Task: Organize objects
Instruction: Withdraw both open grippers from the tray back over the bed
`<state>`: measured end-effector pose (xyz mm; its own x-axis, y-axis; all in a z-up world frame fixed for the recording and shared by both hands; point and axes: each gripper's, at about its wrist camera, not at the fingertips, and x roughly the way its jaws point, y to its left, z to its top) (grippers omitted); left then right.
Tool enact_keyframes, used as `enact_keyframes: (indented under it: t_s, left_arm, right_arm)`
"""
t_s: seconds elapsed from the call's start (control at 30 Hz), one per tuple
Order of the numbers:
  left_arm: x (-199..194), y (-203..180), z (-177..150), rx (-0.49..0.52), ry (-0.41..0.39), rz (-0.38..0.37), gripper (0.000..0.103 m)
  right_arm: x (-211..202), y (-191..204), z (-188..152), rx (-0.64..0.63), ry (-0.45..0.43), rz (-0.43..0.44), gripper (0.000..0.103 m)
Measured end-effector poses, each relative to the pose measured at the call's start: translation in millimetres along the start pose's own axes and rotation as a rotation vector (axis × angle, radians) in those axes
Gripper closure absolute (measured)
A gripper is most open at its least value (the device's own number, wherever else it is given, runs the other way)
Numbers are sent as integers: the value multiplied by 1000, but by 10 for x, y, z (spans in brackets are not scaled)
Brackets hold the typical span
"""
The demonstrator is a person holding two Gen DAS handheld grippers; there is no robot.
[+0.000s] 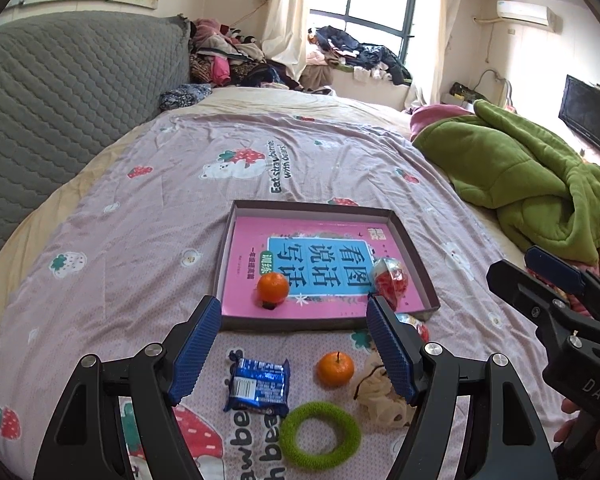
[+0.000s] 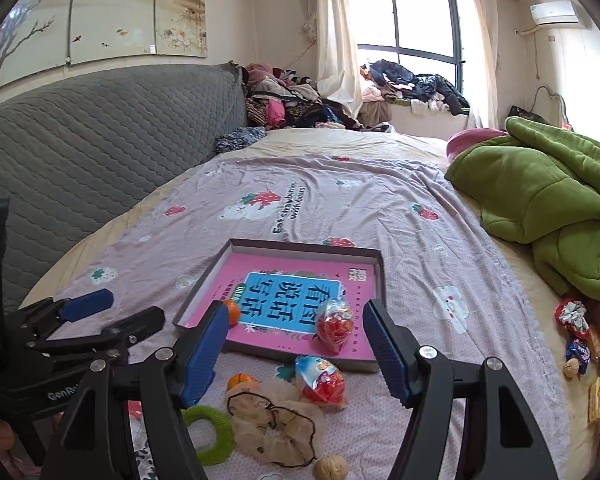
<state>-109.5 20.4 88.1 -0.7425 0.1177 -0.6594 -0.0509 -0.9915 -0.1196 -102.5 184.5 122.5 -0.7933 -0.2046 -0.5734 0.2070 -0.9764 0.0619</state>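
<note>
Grippers both empty and spread wide: left gripper (image 1: 292, 344) hovering low over the bedspread (image 1: 140, 208), right gripper (image 2: 296, 350) alongside to its right, nothing between either pair of blue pads.

Just ahead of the left fingertips, shallow box tray (image 1: 228, 240) with a pink book (image 1: 252, 240) lying flat inside, one tangerine (image 1: 273, 287) and one wrapped red snack (image 1: 390, 280) already resting on it; long axis of tray and book running away from the tool toward the window, printed title reading upside down from here, so top edge nearest the fingers.

Between the left fingers and a little below: blue biscuit packet (image 1: 258, 386), lying flat, long side roughly across the jaw line; second tangerine (image 1: 335, 368) beside it to the right, stem up; green ring (image 1: 320, 434) nearest the wrist; beige scrunchie (image 1: 380, 396) under the right-hand finger. Ahead of the right gripper: another red wrapped snack (image 2: 320, 378), tilted, and a walnut (image 2: 331, 467) close in.

Likely next: loose tangerine into the tray. Best done by centring the pads either side of the fruit, dropping straight down, closing gently to avoid rolling or bruising; clearing the scrunchie so fabric is not pinched along with it; lifting over the tray's near wall rather than dragging.
</note>
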Motion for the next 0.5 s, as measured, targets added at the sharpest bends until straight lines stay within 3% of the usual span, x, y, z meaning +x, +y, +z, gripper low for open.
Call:
enact_keyframes:
  t_s: [0.5]
  left_arm:
    - [-136, 19, -211, -8, -19, 20, 27]
  right_arm:
    - [-138, 56, -275, -14, -4, 23, 34]
